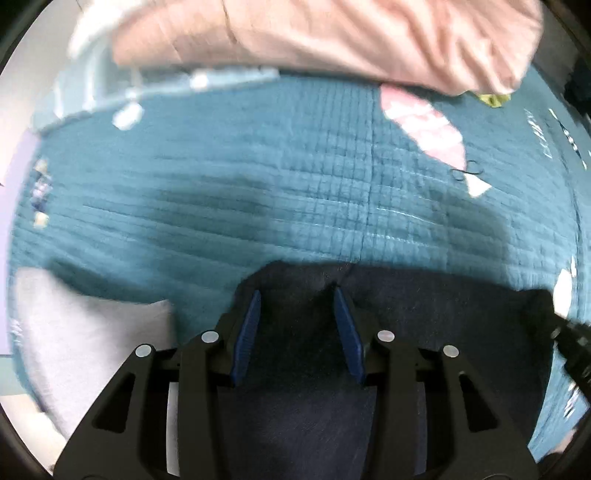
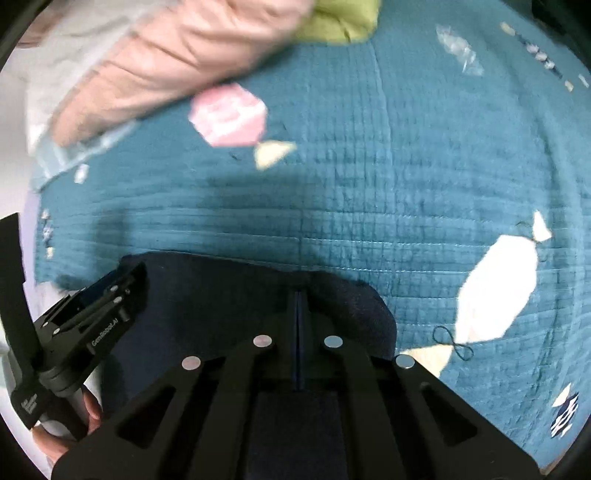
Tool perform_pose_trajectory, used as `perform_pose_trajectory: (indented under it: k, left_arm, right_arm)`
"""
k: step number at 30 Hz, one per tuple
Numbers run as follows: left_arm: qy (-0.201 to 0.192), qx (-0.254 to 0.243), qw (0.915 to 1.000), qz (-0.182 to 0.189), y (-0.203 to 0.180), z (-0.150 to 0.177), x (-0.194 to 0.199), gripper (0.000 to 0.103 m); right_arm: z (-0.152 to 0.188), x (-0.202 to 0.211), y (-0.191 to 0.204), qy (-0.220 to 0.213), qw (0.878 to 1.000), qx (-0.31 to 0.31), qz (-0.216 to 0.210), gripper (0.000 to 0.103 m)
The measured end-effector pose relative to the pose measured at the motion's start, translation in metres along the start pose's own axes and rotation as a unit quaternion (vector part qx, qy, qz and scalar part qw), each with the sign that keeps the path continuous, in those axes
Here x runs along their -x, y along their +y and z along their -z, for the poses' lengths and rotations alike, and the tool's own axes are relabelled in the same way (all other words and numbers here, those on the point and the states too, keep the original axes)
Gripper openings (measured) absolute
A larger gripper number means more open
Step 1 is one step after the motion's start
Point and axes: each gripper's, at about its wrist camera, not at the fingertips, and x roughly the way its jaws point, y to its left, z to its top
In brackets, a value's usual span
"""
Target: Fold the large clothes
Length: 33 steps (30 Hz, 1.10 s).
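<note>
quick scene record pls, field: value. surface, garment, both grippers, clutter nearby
surface: teal quilted bedspread with candy-shaped patches
garment: dark navy cloth, near edge of the spread
left gripper: jaws apart, navy cloth between the blue pads; contact unclear
right gripper: shut on the navy cloth's edge
clutter: pink garment at far side, green item beside it, grey cloth at left

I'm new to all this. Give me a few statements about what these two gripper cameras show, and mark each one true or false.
1. The dark navy garment lies on a teal quilted bedspread. True.
2. The right gripper is wide open. False: its fingers are shut on the navy cloth.
3. The left gripper has blue pads with a gap between them. True.
4. A pink garment lies at the far side of the bed. True.
5. The bedspread is plain red. False: it is teal with pink and white patches.
</note>
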Motion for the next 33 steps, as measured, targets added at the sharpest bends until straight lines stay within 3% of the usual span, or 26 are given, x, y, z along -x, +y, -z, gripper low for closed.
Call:
perform_pose_trajectory:
  k: [1, 3, 6, 7, 9, 10, 13, 16, 20, 21, 23, 26, 29, 31, 33]
  left_arm:
    - [-0.042, -0.016, 0.9990, 0.003, -0.003, 0.010, 0.021, 0.043]
    - [-0.099, -0.035, 0.9935, 0.044, -0.011, 0.030, 0.048, 0.043]
    - [-0.141, -0.044, 0.9859, 0.078, -0.018, 0.051, 0.054, 0.043]
    - [-0.141, -0.049, 0.9855, 0.080, -0.018, 0.054, 0.050, 0.043]
    - [-0.096, -0.046, 0.9920, 0.067, -0.023, 0.056, 0.010, 0.046]
    - [-0.101, -0.038, 0.9916, 0.071, -0.023, 0.062, 0.006, 0.047]
    - [-0.107, -0.020, 0.9919, 0.065, -0.016, 0.082, 0.012, 0.048]
    - [-0.108, -0.023, 0.9927, 0.049, 0.003, 0.118, 0.013, 0.059]
    - [-0.102, -0.002, 0.9924, 0.068, 0.041, 0.162, 0.027, 0.059]
    - [-0.098, 0.003, 0.9939, 0.052, 0.044, 0.168, 0.034, 0.059]
    - [-0.112, 0.007, 0.9926, 0.046, 0.048, 0.172, 0.052, 0.050]
    - [-0.140, 0.012, 0.9858, 0.093, 0.039, 0.165, 0.073, 0.050]
    - [-0.113, 0.001, 0.9880, 0.106, 0.006, 0.159, 0.058, 0.049]
    - [-0.092, -0.003, 0.9914, 0.092, -0.008, 0.171, 0.038, 0.049]
    - [-0.117, -0.030, 0.9903, 0.069, -0.015, 0.191, 0.039, 0.050]
  right_arm:
    - [0.012, 0.018, 0.004, -0.043, 0.999, 0.019, -0.025, 0.004]
    - [0.039, 0.040, 0.009, -0.105, 0.992, 0.050, -0.043, 0.004]
    - [0.065, 0.031, 0.011, -0.125, 0.988, 0.057, -0.069, 0.003]
    - [0.066, 0.021, 0.013, -0.121, 0.988, 0.056, -0.072, 0.003]
    - [0.073, 0.006, 0.009, -0.103, 0.992, 0.057, -0.055, 0.000]
    - [0.077, -0.001, 0.016, -0.101, 0.992, 0.060, -0.053, 0.000]
    - [0.100, 0.012, 0.009, -0.102, 0.990, 0.080, -0.057, 0.000]
    - [0.129, 0.026, -0.001, -0.102, 0.989, 0.090, -0.059, 0.000]
    - [0.167, 0.055, -0.011, -0.100, 0.989, 0.101, -0.042, 0.000]
    - [0.174, 0.062, -0.011, -0.101, 0.990, 0.097, -0.027, 0.000]
    - [0.178, 0.071, -0.008, -0.112, 0.989, 0.092, -0.033, 0.002]
    - [0.173, 0.070, 0.015, -0.132, 0.985, 0.093, -0.066, 0.002]
    - [0.171, 0.042, 0.034, -0.120, 0.985, 0.088, -0.088, 0.002]
    - [0.181, 0.015, 0.025, -0.075, 0.992, 0.068, -0.081, 0.002]
    - [0.204, 0.005, 0.003, -0.057, 0.991, 0.041, -0.111, 0.000]
